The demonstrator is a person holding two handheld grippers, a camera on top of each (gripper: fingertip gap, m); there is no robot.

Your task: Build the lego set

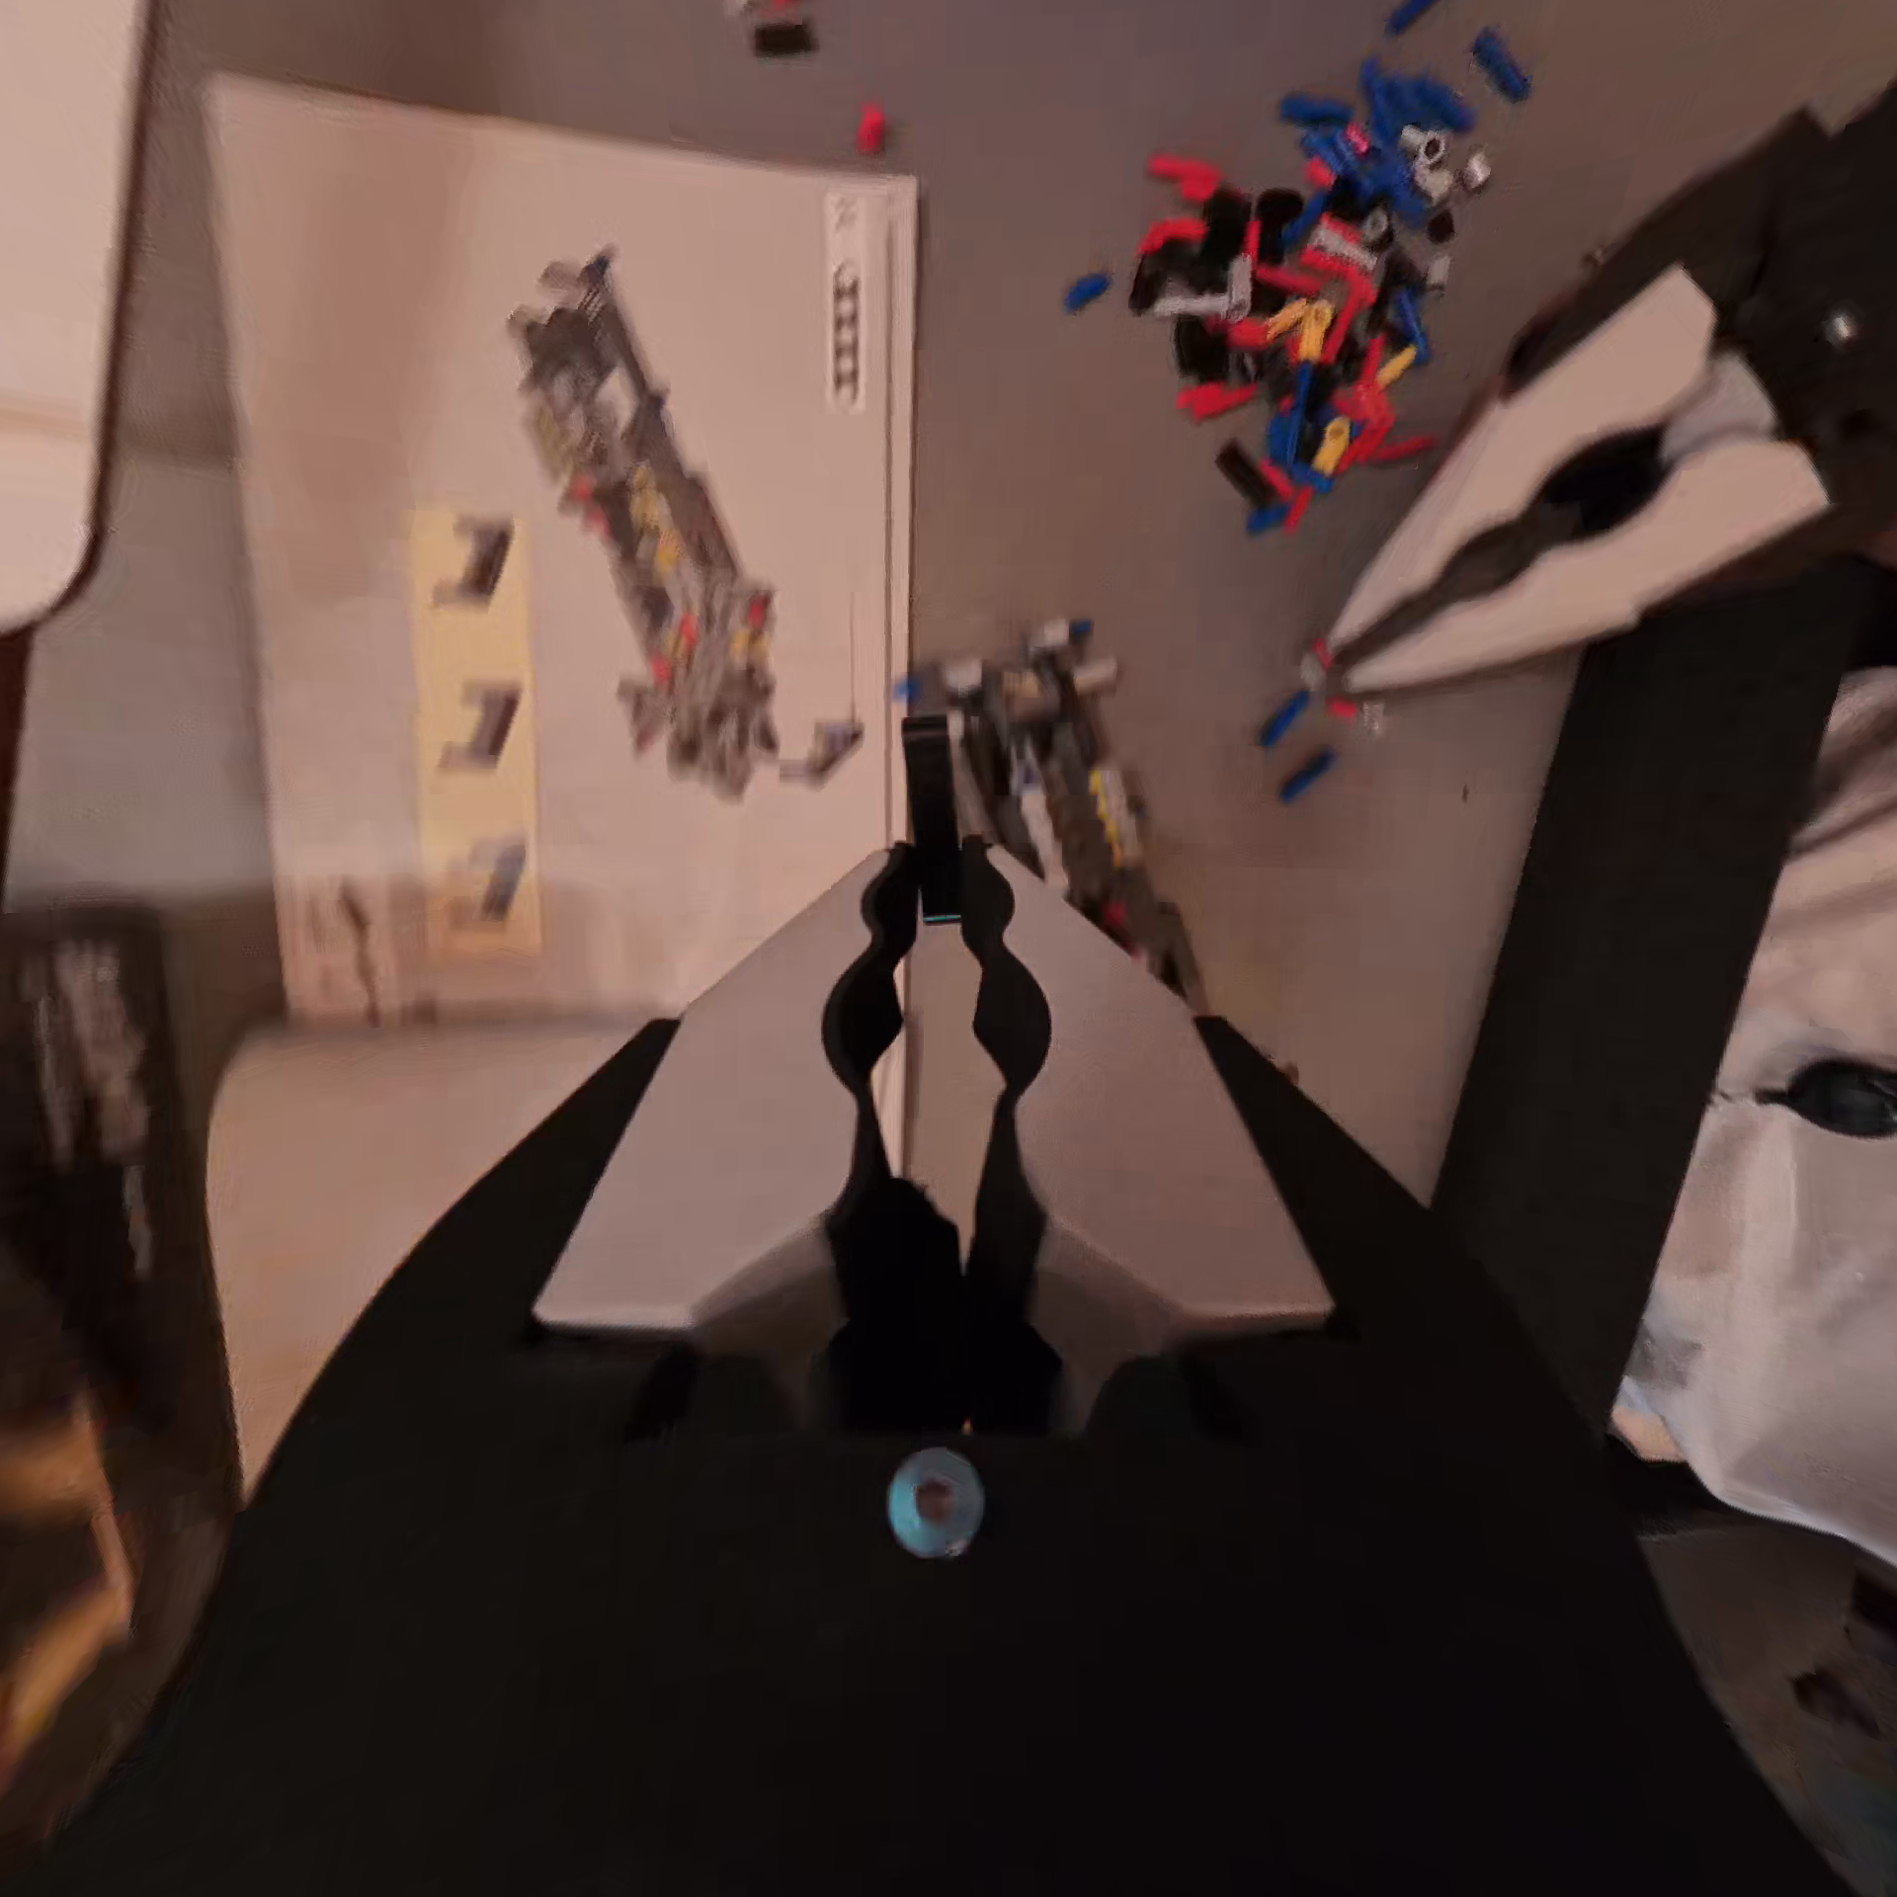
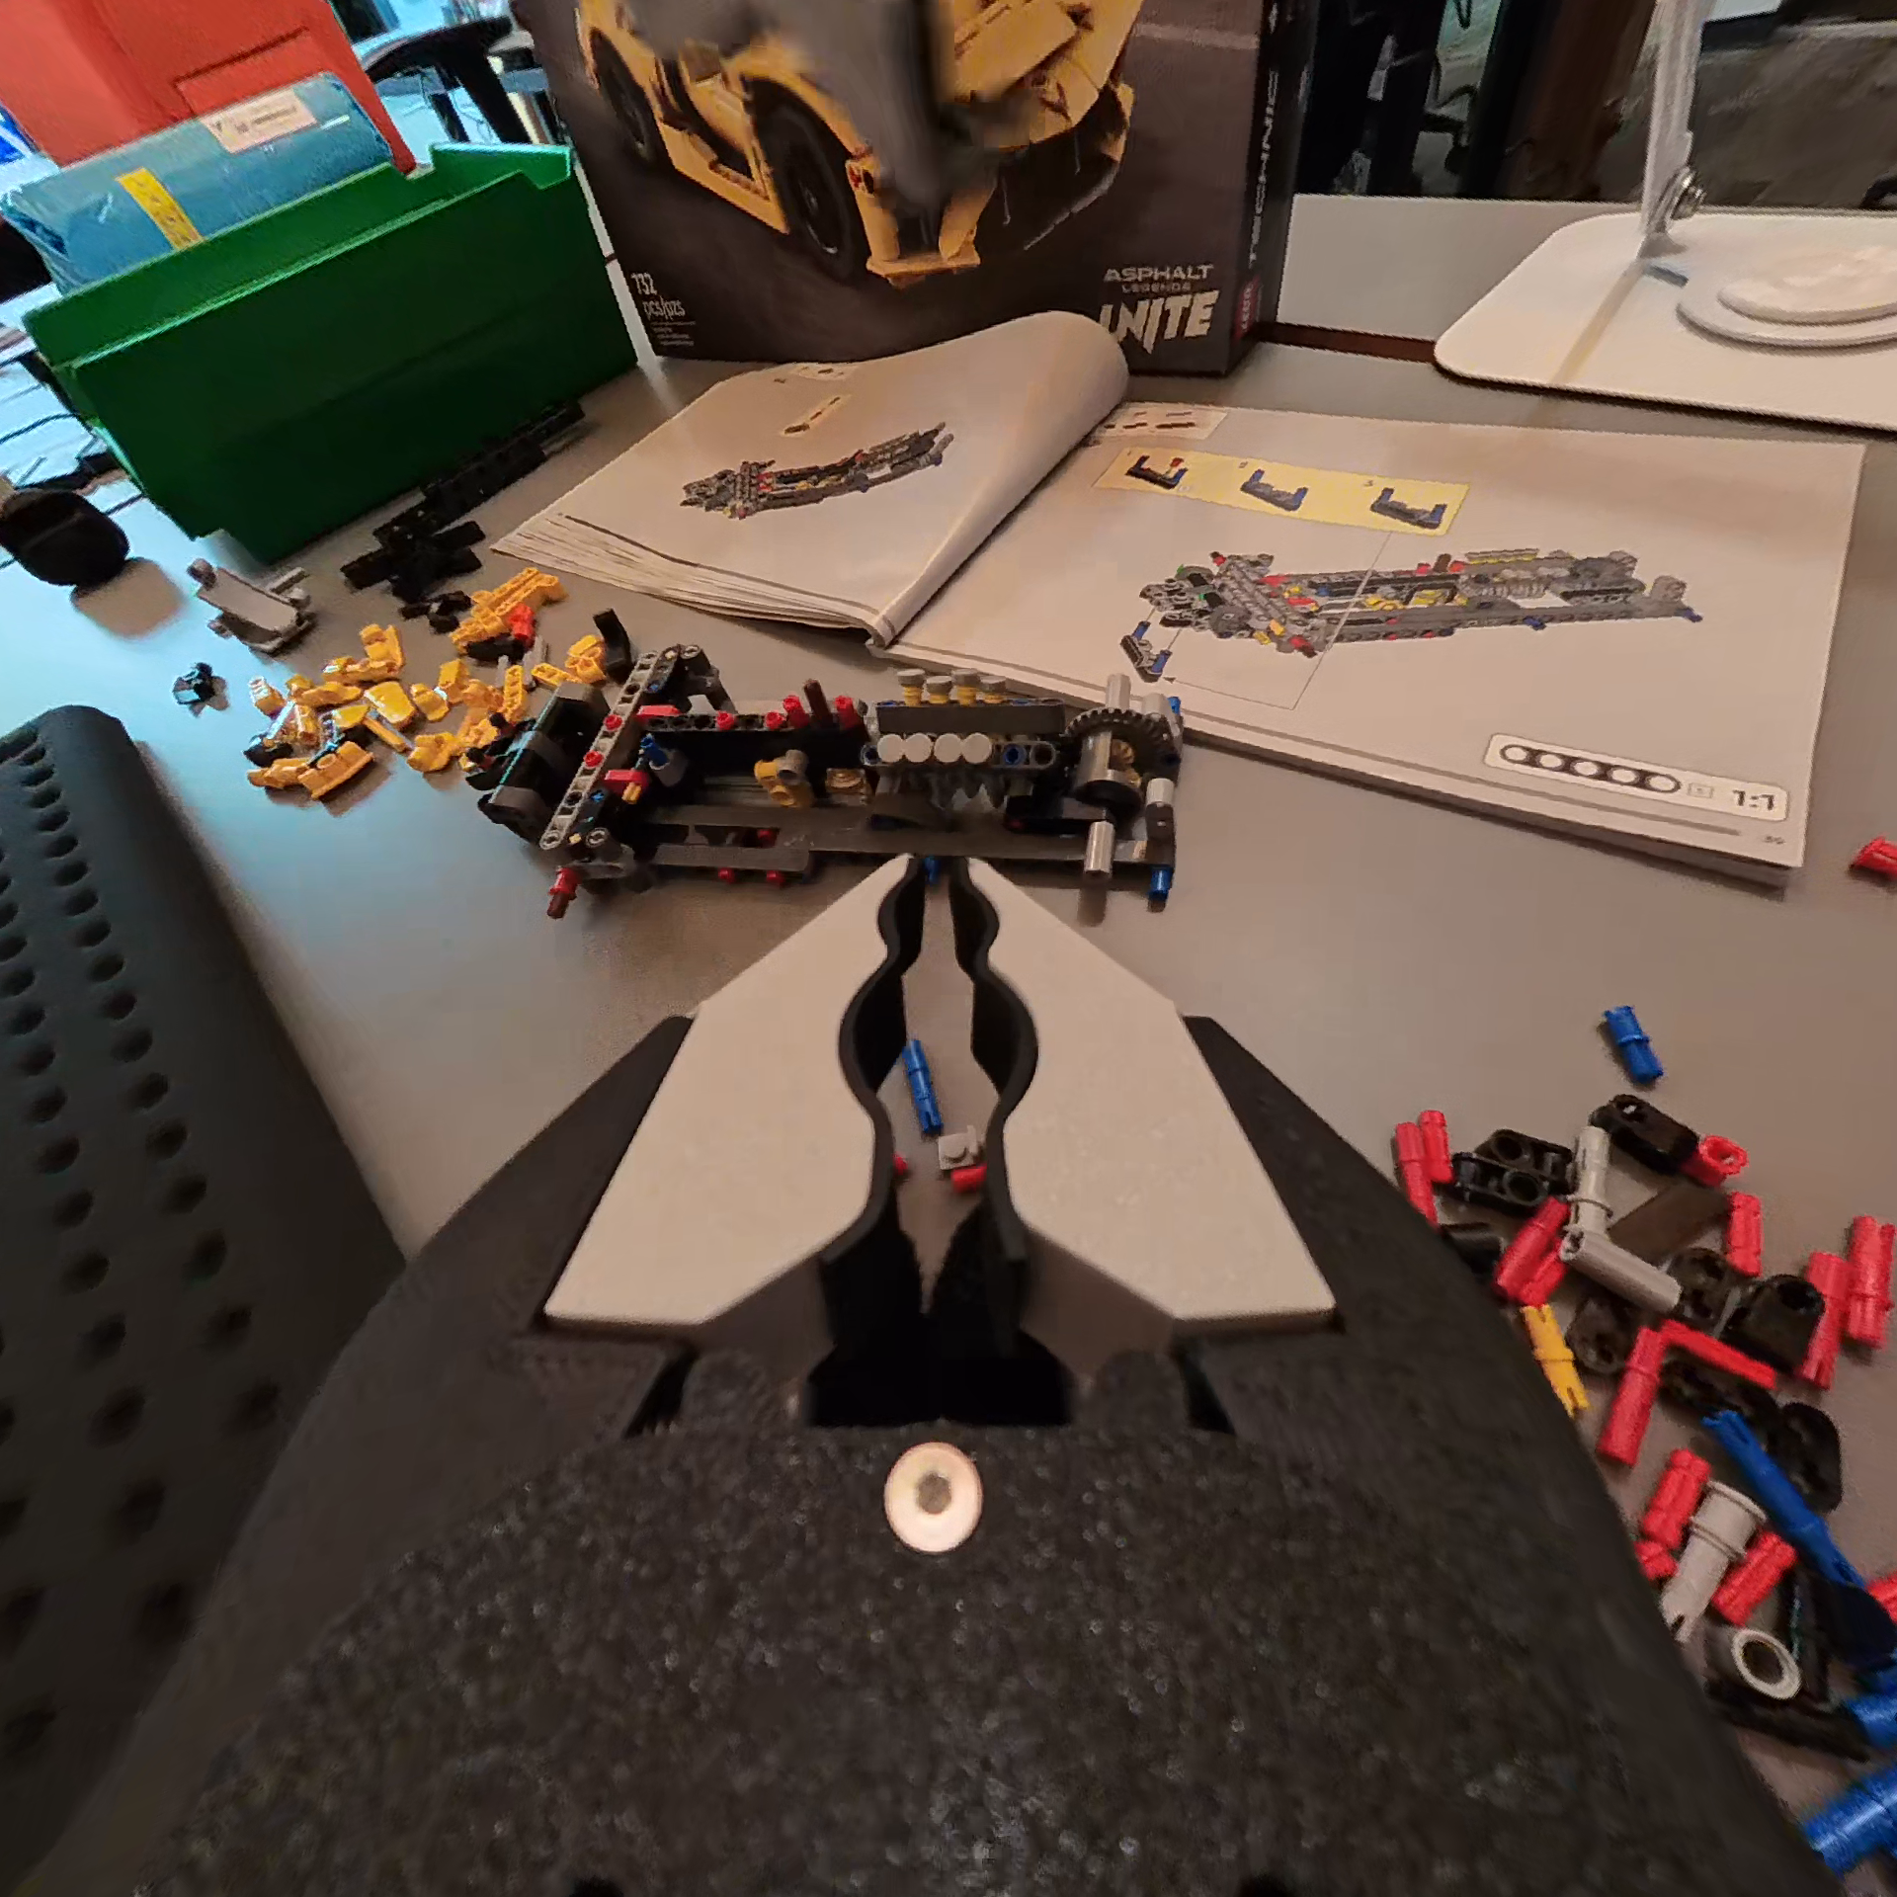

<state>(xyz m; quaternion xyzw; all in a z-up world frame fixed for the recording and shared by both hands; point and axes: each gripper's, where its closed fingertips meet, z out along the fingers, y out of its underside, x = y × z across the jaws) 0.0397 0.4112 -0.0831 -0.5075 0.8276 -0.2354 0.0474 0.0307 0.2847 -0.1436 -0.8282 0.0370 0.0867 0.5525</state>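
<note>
A grey tabletop (image 2: 1334, 944) carries everything. At centre frame in the right wrist view lies the half-built chassis (image 2: 842, 780), just below the open instruction booklet (image 2: 1232, 554). Yellow pieces (image 2: 411, 708) are scattered at left, with black beams (image 2: 462, 513) above them beside a green bin (image 2: 328, 359). The set's box (image 2: 924, 175) stands at top centre, a white stand base (image 2: 1663, 308) at upper right. Red, black, blue and grey pieces (image 2: 1683, 1334) are heaped at lower right.
</note>
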